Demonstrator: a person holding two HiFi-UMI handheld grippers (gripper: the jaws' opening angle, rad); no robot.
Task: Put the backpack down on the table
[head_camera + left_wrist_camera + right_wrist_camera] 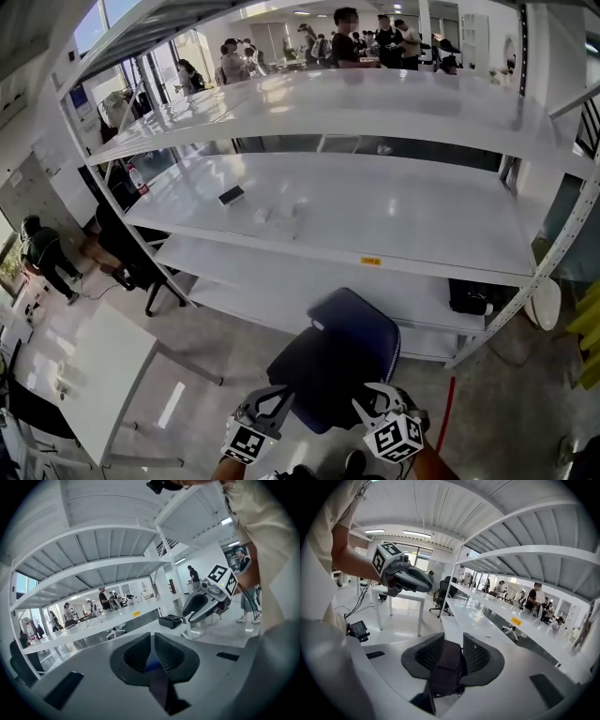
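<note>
Backpack (333, 361) hangs before white shelving (394, 220), left gripper (153, 651) clamping it, right gripper (453, 652) slack round its strap (447, 665)

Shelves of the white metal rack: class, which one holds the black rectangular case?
The lowest shelf, under the yellow-labelled one; the black rectangular case sits at its right end.

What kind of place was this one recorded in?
Probably a large open workshop or lab hall: long white metal shelving, a white table on a pale floor, and people standing beyond the shelves.
</note>
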